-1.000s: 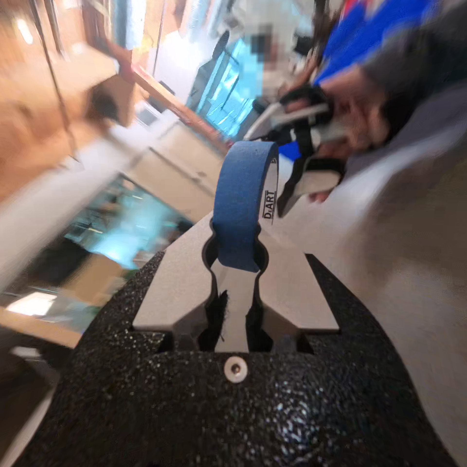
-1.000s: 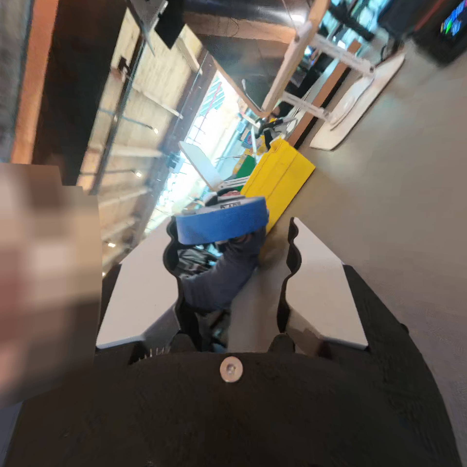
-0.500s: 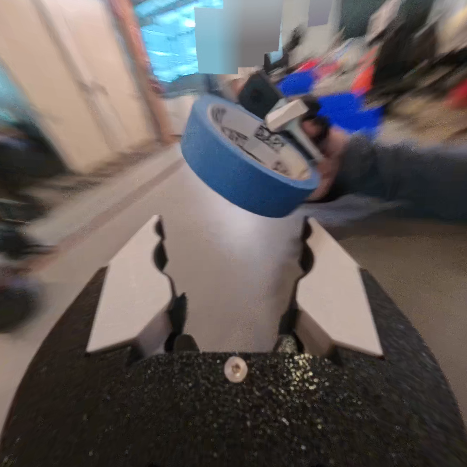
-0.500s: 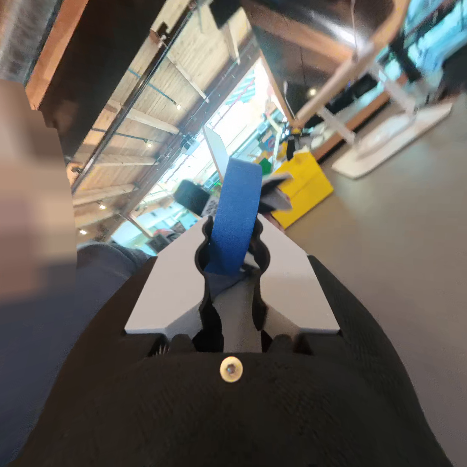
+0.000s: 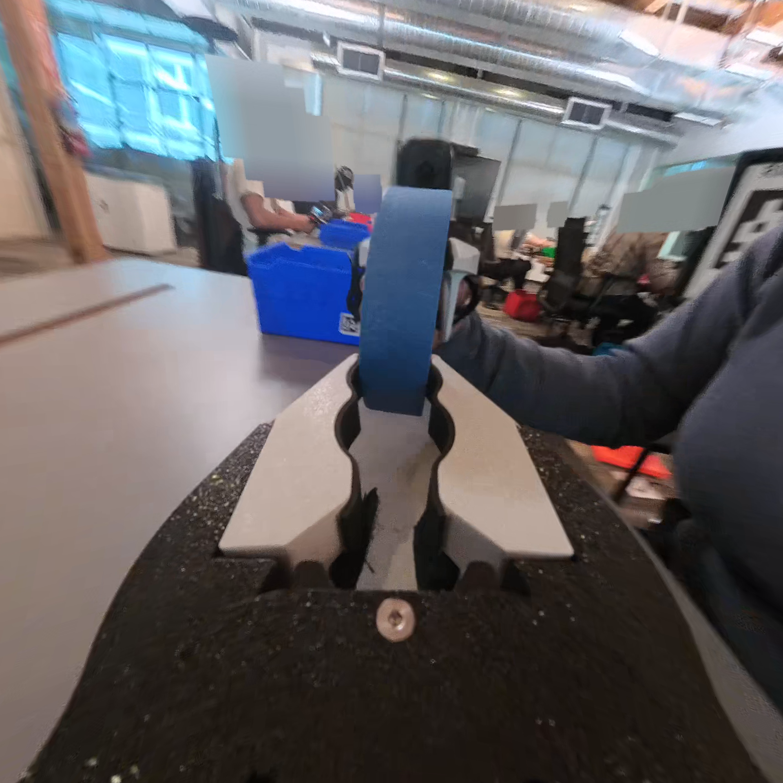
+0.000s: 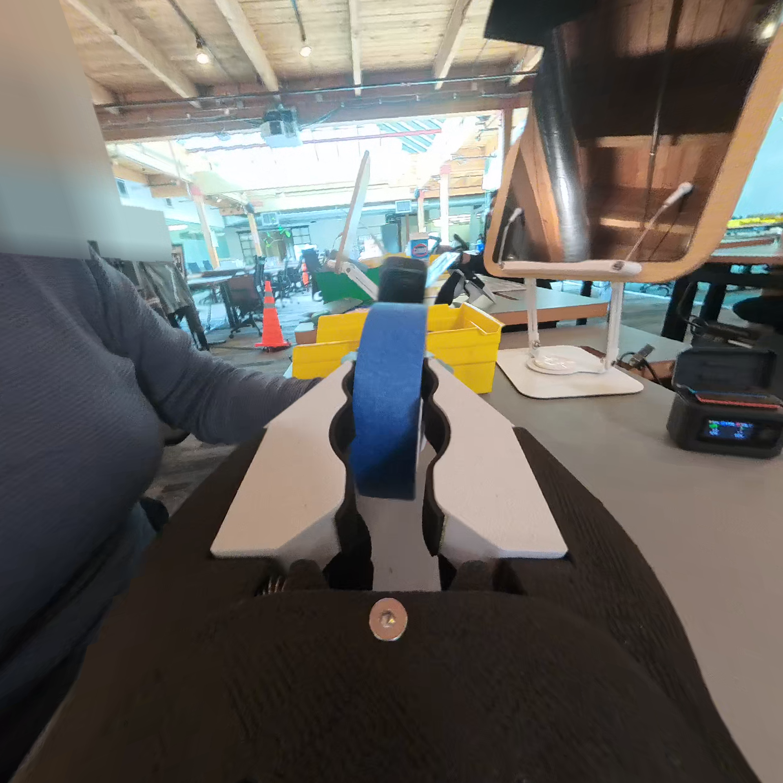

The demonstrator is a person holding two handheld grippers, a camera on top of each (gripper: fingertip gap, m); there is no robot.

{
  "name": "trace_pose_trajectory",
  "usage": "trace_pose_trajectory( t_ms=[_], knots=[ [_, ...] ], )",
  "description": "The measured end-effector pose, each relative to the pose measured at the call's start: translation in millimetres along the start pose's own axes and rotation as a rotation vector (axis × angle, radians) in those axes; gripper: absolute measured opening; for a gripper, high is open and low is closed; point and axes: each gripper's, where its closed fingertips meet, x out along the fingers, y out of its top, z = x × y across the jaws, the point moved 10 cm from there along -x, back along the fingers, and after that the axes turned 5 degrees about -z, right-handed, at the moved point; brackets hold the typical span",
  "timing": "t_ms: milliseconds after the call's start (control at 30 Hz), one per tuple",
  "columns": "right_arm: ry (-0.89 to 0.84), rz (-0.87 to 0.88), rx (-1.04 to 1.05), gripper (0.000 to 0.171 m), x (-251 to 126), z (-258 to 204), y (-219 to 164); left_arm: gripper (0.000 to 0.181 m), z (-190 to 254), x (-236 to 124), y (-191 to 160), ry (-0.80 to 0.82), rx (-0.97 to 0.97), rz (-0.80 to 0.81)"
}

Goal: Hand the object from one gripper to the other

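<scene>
A roll of blue tape (image 5: 402,296) stands on edge in the air between both grippers. My left gripper (image 5: 396,368) is shut on its near rim, right at the fingertips. My right gripper (image 6: 387,373) is shut on the opposite rim of the tape (image 6: 390,402), which sits deeper between its fingers. In the left wrist view the right gripper's grey fingers (image 5: 459,275) flank the far side of the roll. In the right wrist view the left gripper's black body (image 6: 400,279) shows just above the roll. The two grippers face each other.
A grey table (image 5: 127,381) lies below. A blue bin (image 5: 305,292) stands behind the tape on one side, a yellow bin (image 6: 462,343) on the other. A white stand (image 6: 567,373) and a black device with a screen (image 6: 724,415) are at the right. A person's dark sleeve (image 5: 593,381) reaches in. Some 5 cm of space lies between my two pairs of fingers.
A second ago only the left gripper held the tape. Half a second ago only the right held it, the left open. Now the left has closed on it again, so both grip it.
</scene>
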Motion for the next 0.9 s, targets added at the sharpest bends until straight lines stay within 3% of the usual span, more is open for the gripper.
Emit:
trace_pose_trajectory(
  t_ms=[67,100,200,333,467,567,633,733,833,900],
  knots=[
    [-0.040,0.014,0.143,0.035,-1.3,8.6,-0.4,0.026,2.3,-6.6,7.6,0.170,0.178,0.027],
    [-0.059,0.021,0.254,0.057,-3.3,16.1,-1.6,0.026,4.8,-10.1,9.7,0.272,0.309,0.011],
    [0.009,0.059,0.627,0.089,-9.3,34.3,-13.0,0.026,15.0,-11.0,10.1,0.543,0.732,-0.120],
    [0.074,0.168,1.040,0.085,-12.0,53.2,-39.4,0.026,25.5,9.0,-11.2,0.722,1.247,-0.380],
    [-0.009,0.086,1.094,0.074,-20.8,58.0,-48.6,0.026,32.9,27.4,-33.9,0.760,1.676,-0.535],
    [-0.117,-0.077,1.024,0.078,-24.7,55.5,-51.0,0.025,31.7,27.9,-30.2,0.835,1.737,-0.517],
    [-0.025,-0.108,1.023,0.077,-20.4,49.5,-50.0,0.025,29.8,22.6,-26.1,0.862,1.720,-0.506],
    [0.055,-0.112,0.995,0.035,-11.6,46.3,-51.3,0.026,28.6,17.4,-26.8,0.839,1.668,-0.493],
    [0.066,-0.070,0.944,0.034,-9.5,48.0,-48.6,0.030,27.9,15.5,-24.7,0.813,1.577,-0.431],
    [0.046,-0.042,0.857,0.033,-10.0,47.9,-43.2,0.041,25.6,15.1,-22.8,0.754,1.412,-0.382]
  ],
)
